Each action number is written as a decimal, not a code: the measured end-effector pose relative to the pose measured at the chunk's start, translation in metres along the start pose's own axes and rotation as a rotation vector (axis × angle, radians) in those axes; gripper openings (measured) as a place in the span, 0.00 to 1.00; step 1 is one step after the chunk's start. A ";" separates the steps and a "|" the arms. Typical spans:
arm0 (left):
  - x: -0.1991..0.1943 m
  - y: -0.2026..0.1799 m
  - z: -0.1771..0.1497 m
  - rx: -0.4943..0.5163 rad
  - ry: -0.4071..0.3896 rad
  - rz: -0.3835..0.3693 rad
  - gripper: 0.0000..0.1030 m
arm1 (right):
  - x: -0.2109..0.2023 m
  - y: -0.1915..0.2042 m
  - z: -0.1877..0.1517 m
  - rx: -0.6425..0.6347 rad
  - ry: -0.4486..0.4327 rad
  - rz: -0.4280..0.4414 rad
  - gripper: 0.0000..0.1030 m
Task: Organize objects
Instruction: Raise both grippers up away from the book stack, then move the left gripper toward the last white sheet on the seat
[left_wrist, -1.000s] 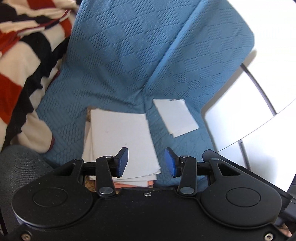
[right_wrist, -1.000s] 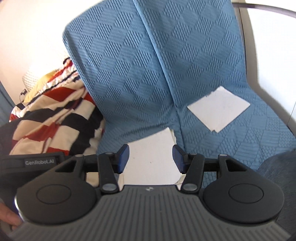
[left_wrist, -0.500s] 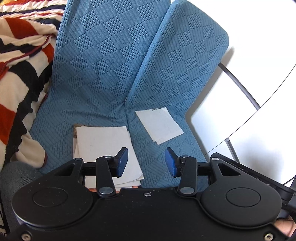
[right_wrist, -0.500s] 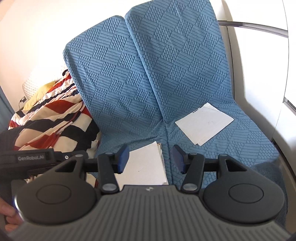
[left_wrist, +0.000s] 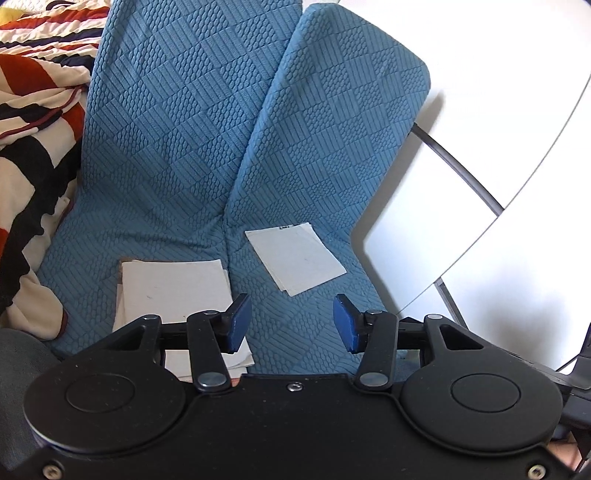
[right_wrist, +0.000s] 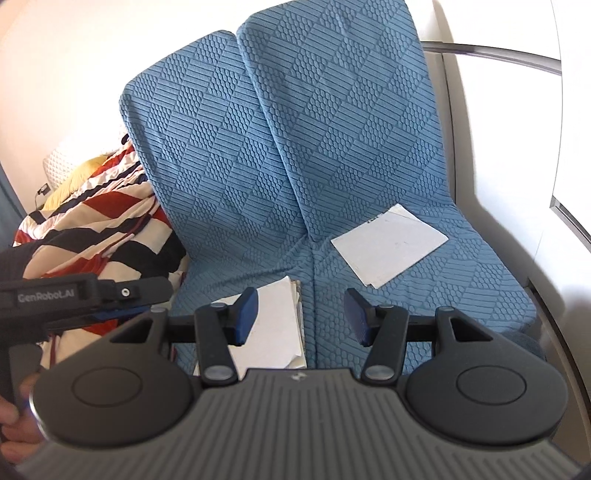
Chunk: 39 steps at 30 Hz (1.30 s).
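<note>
Two blue quilted seat cushions (left_wrist: 177, 158) (right_wrist: 332, 147) stand side by side. A stack of white sheets (left_wrist: 173, 291) (right_wrist: 273, 325) lies on the left seat. A thinner pile of white paper (left_wrist: 295, 258) (right_wrist: 391, 245) rests on the right seat. My left gripper (left_wrist: 291, 323) hovers above the seat fronts, its jaws opening with nothing between them. My right gripper (right_wrist: 301, 319) is also held back from the seats, open and empty. The left gripper's body (right_wrist: 85, 295) shows at the left edge of the right wrist view.
A red, black and cream striped blanket (left_wrist: 33, 122) (right_wrist: 99, 221) is heaped left of the cushions. White panels with a dark rail (left_wrist: 461, 177) (right_wrist: 491, 51) close off the right side. A hand (right_wrist: 14, 417) grips the left tool.
Both grippers have pulled back and risen, so the cushions and both paper piles look smaller and farther off. The left jaws have spread slightly wider.
</note>
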<state>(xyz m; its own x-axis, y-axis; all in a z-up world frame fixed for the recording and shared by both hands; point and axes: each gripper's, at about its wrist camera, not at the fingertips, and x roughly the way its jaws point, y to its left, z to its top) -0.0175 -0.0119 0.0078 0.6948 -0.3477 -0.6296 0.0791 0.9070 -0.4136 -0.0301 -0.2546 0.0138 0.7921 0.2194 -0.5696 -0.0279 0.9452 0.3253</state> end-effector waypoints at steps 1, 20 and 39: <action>-0.001 -0.002 -0.001 0.002 -0.001 -0.004 0.45 | -0.002 -0.001 0.000 0.003 0.004 0.001 0.53; -0.026 -0.020 -0.017 0.031 -0.036 -0.011 0.84 | -0.026 -0.007 -0.016 0.014 -0.044 -0.060 0.61; 0.027 -0.020 -0.012 0.055 -0.053 0.054 0.98 | 0.024 -0.054 -0.016 0.085 -0.063 -0.078 0.82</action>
<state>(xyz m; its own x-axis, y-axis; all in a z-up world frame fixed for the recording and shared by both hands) -0.0091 -0.0422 -0.0087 0.7357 -0.2862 -0.6139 0.0786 0.9363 -0.3423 -0.0191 -0.2966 -0.0296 0.8265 0.1275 -0.5484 0.0853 0.9344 0.3459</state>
